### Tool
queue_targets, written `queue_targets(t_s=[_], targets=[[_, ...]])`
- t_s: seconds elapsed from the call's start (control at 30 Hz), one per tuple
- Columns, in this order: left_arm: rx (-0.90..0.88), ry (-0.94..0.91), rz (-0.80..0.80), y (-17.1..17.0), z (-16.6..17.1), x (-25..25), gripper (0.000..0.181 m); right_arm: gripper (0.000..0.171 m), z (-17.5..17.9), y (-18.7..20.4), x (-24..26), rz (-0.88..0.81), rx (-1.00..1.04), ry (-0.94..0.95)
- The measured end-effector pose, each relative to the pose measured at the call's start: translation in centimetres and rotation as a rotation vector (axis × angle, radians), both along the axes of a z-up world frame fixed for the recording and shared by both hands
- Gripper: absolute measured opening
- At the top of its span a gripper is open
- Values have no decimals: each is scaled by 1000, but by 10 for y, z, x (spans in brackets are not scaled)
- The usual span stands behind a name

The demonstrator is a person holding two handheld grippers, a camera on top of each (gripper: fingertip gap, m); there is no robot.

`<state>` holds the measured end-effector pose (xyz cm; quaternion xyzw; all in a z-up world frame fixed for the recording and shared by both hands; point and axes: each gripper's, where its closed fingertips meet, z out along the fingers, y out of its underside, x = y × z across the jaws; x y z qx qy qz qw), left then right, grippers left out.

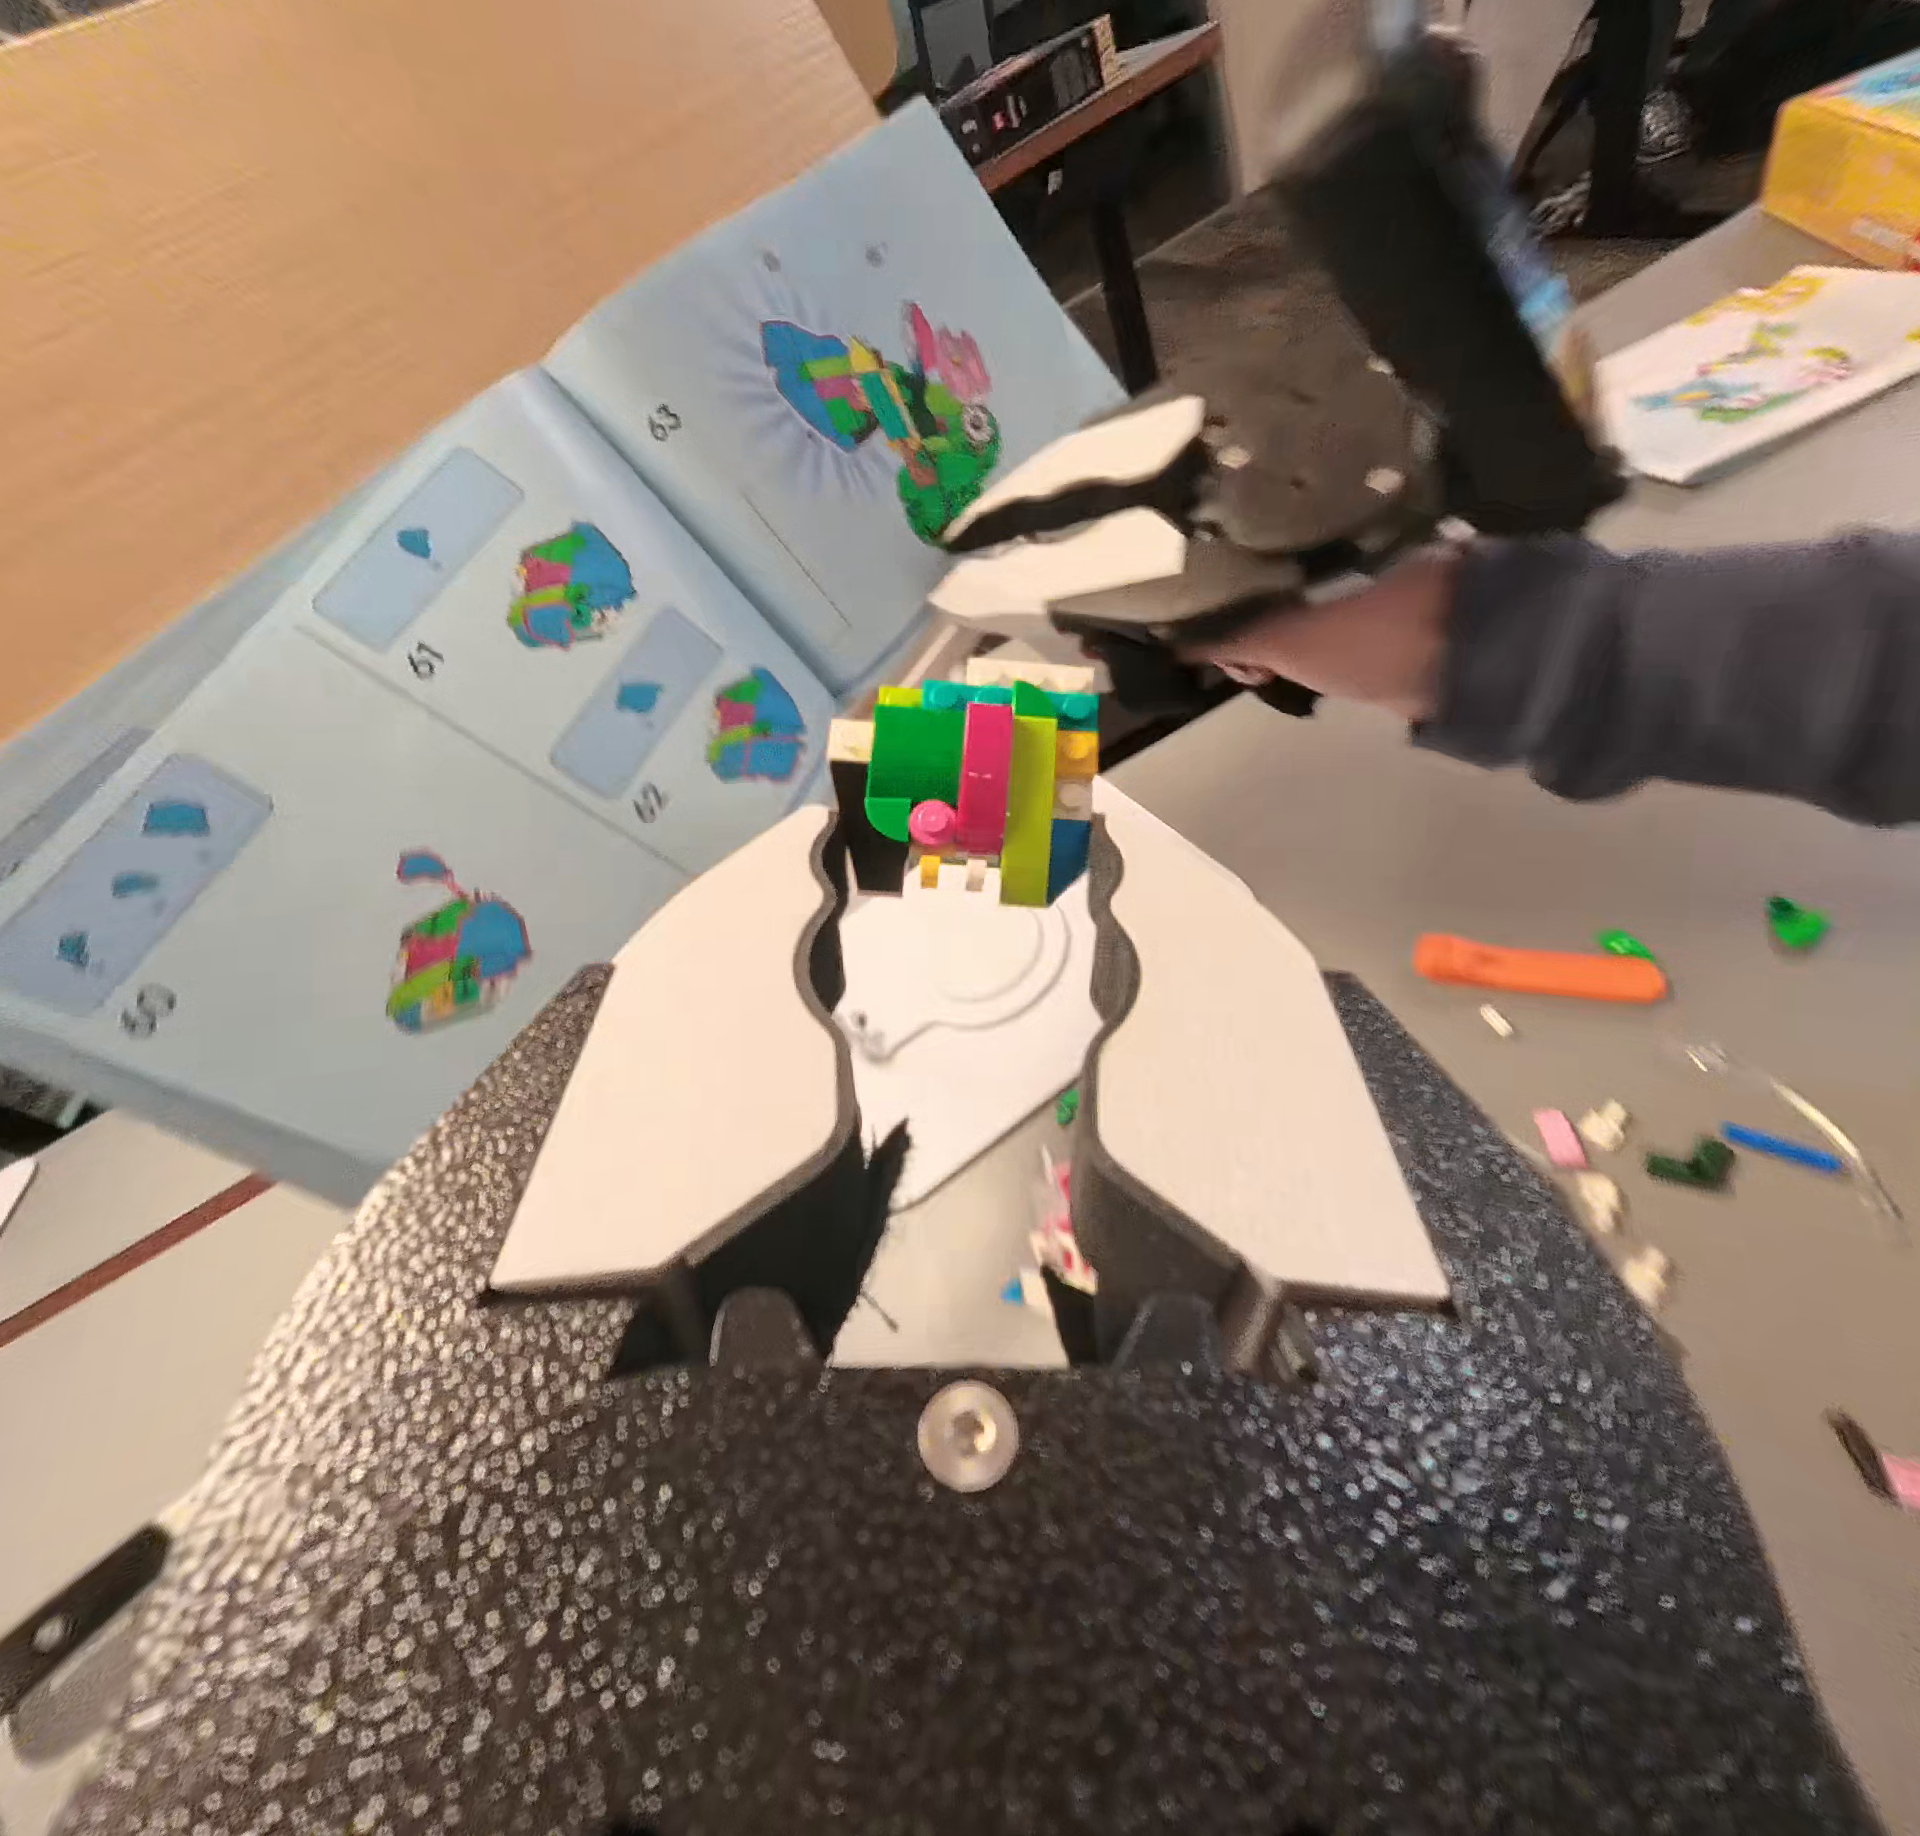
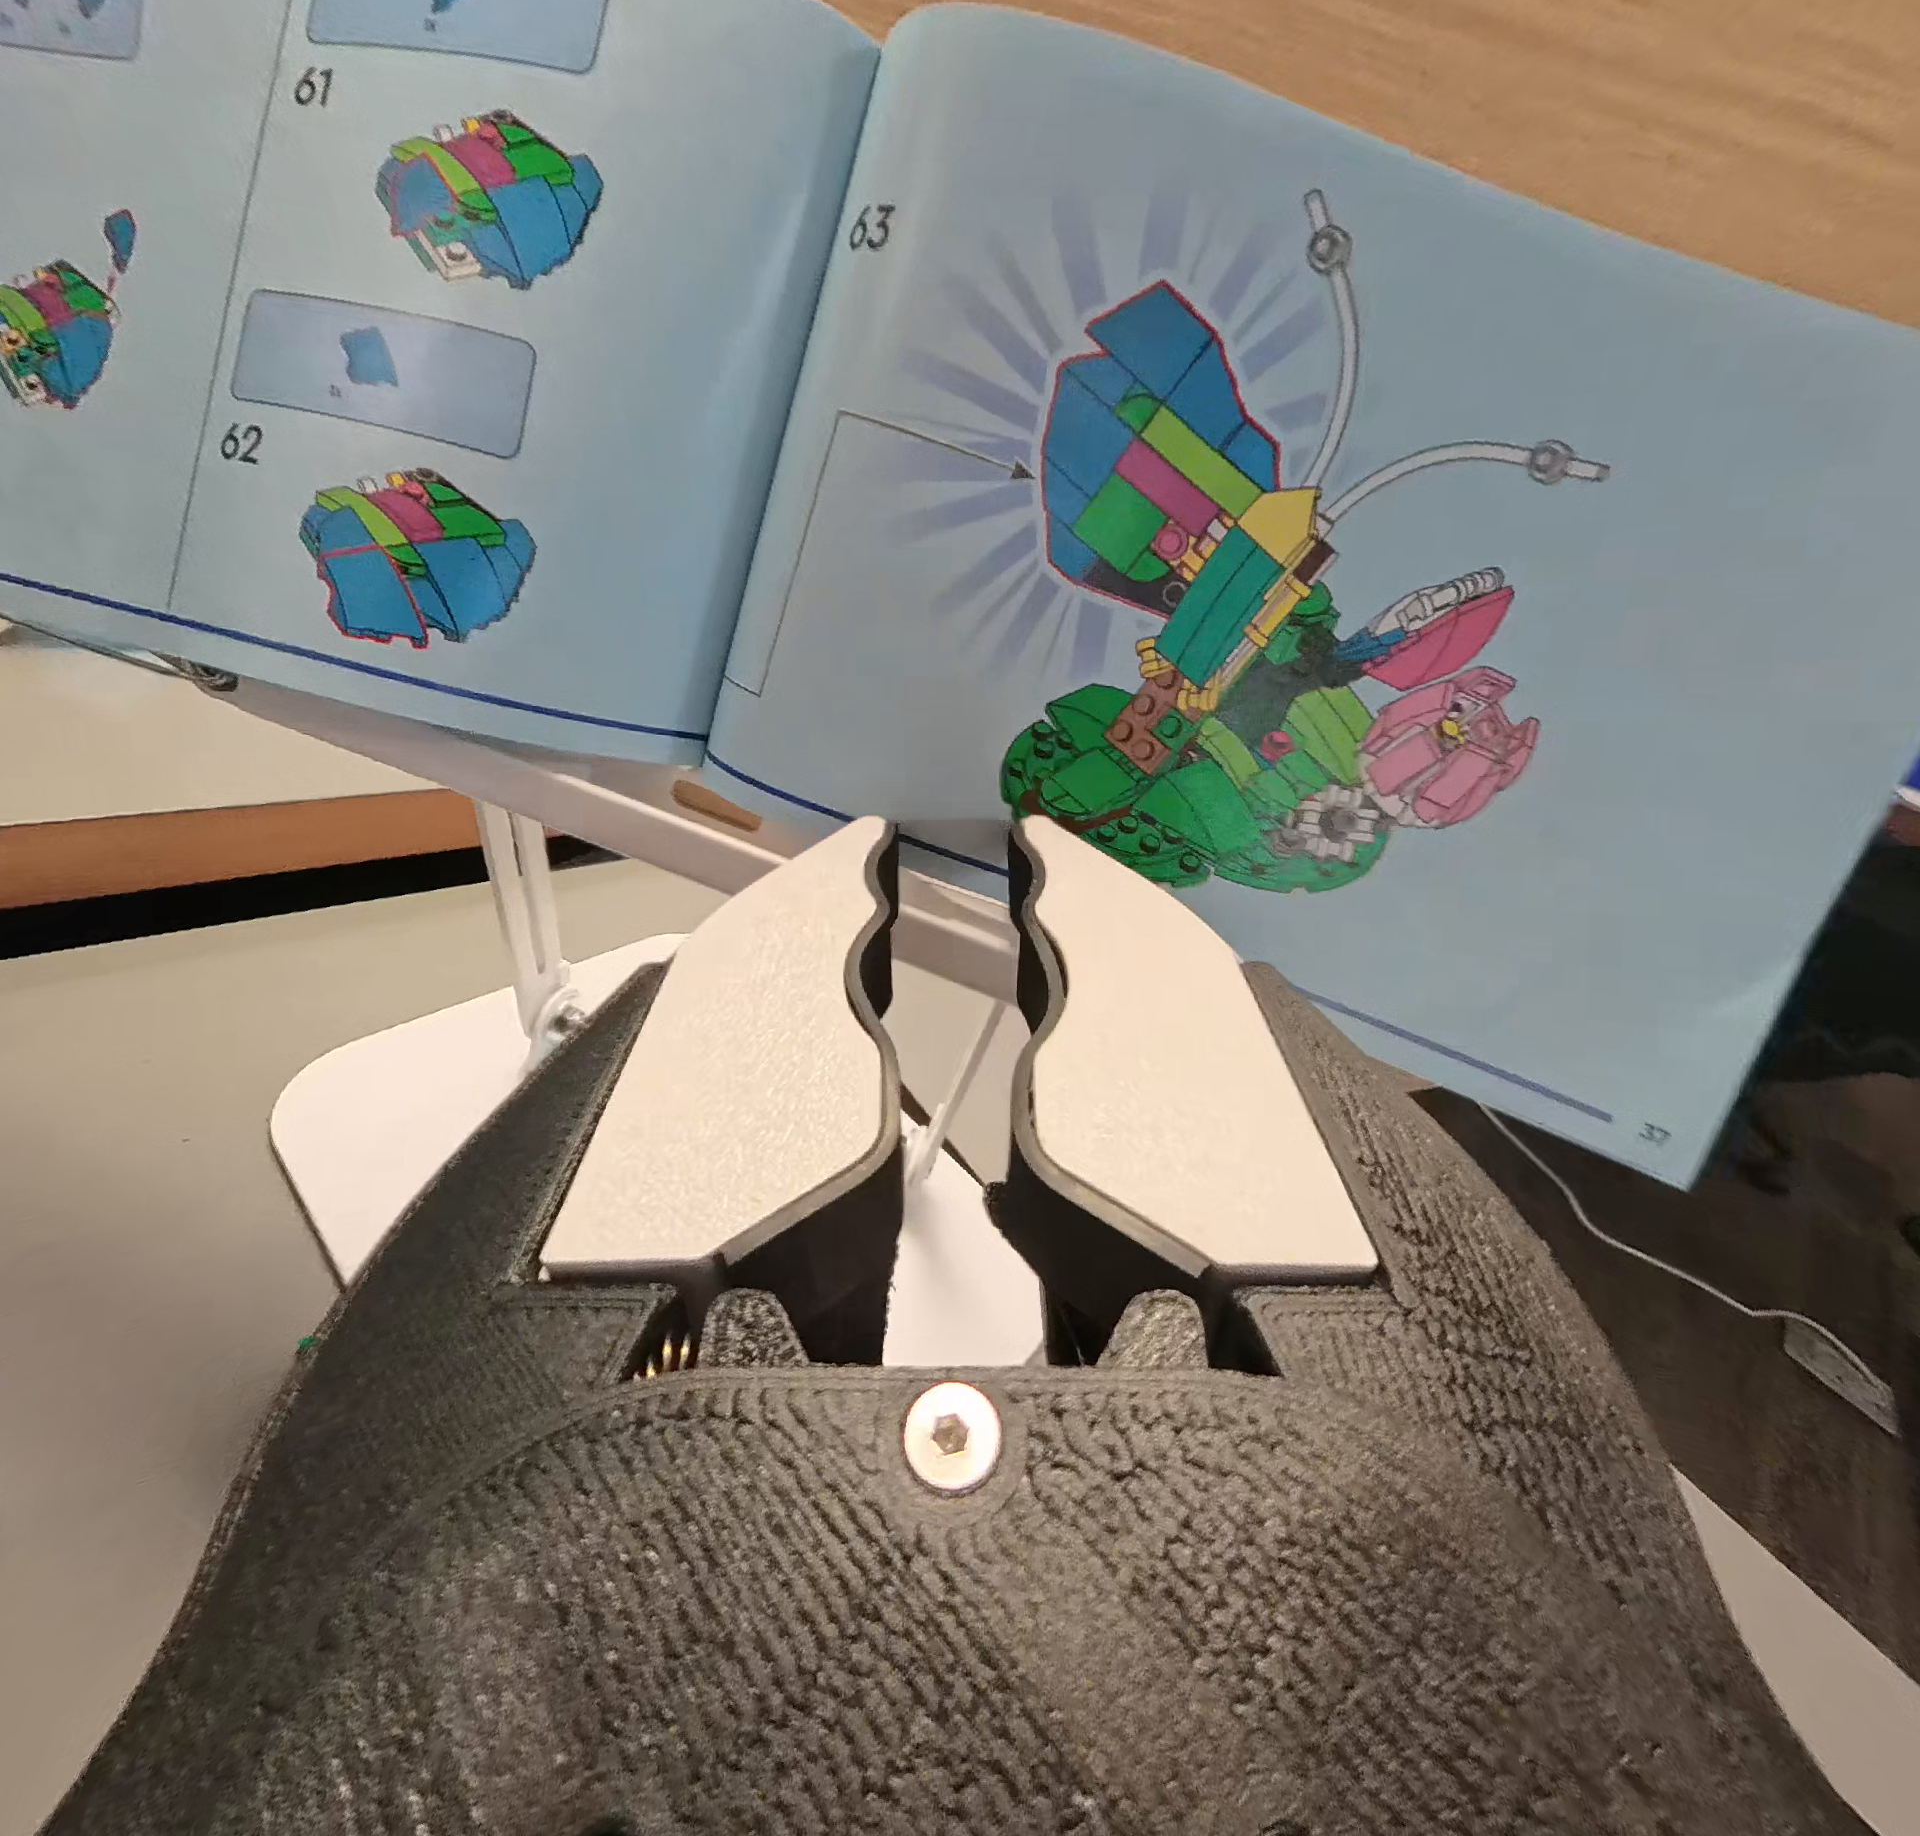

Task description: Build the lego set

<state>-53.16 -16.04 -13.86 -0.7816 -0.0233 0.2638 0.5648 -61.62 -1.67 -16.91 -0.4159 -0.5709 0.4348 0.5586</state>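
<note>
booklet (image 1: pixel 582 581) behind lego build (image 1: pixel 971 789) | loose pieces (image 1: pixel 1621 1152) right on table (image 1: pixel 1403 851)

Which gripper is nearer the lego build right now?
Left. The left gripper has its fingertips clamped on the lego build, held above the table. The right gripper hangs just above and behind it, apart, holding nothing and pointing toward the instruction booklet.

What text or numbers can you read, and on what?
I won't quote writing; these bear it.
Open pale-blue paper instruction booklet: step and page numbers, legible.
Yellow cardboard box: print blurred.
Black cardboard box: print too small.
</note>
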Motion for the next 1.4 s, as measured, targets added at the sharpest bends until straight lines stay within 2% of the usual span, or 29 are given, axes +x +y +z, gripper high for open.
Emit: queue_targets(t_s=[0.13,0.27,0.4,0.53,0.97,1.2,1.4], targets=[[-50,-47,66,35,-1,-41,44,18,-7,13,16,-36,-42,25],[-85,-50,75,62,-4,-61,44,19,-25,34,36,-90,-105,33],[-178,-7,122,77,-10,-78,44,20,-42,46,48,-97,-196,10],[-201,-6,137,89,-10,-87,45,20,-47,56,54,-106,-239,4],[-235,71,194,107,-3,-100,45,22,-18,73,30,-19,-634,53],[-263,78,206,114,-4,-103,44,26,-13,76,10,-62,-622,34],[-265,75,232,115,-4,-103,44,14,-19,77,10,-133,-714,35]])
